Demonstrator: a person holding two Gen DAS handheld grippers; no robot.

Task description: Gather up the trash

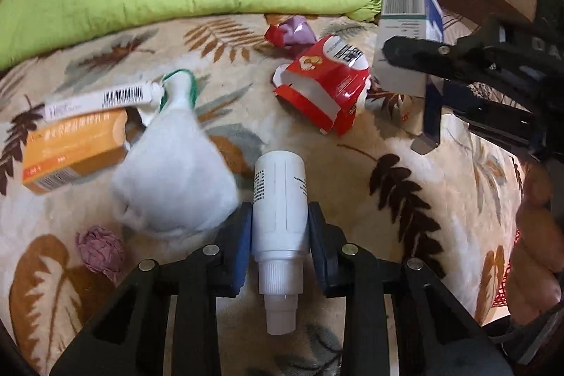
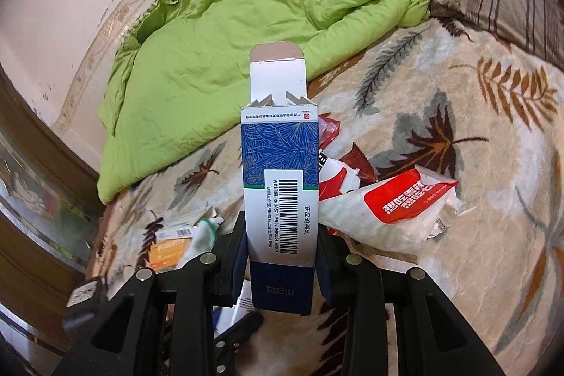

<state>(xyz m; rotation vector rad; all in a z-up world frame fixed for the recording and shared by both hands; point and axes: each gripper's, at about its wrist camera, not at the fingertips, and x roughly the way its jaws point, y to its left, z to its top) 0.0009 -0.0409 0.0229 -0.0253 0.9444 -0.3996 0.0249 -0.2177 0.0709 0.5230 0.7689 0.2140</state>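
On the leaf-print bed (image 1: 405,143) lie an orange box (image 1: 74,150), a white pouch (image 1: 172,178), a torn red carton (image 1: 324,87), pink wads (image 1: 100,252) and a red-white bag (image 2: 387,214), while a white bottle (image 1: 280,203) and an open blue-white box (image 2: 280,182) are clamped.

A blue-and-white box (image 2: 280,185) carries a barcode beside the line 药品追溯码, while a white bag's (image 2: 387,214) red panel reads 想吃 in white characters.
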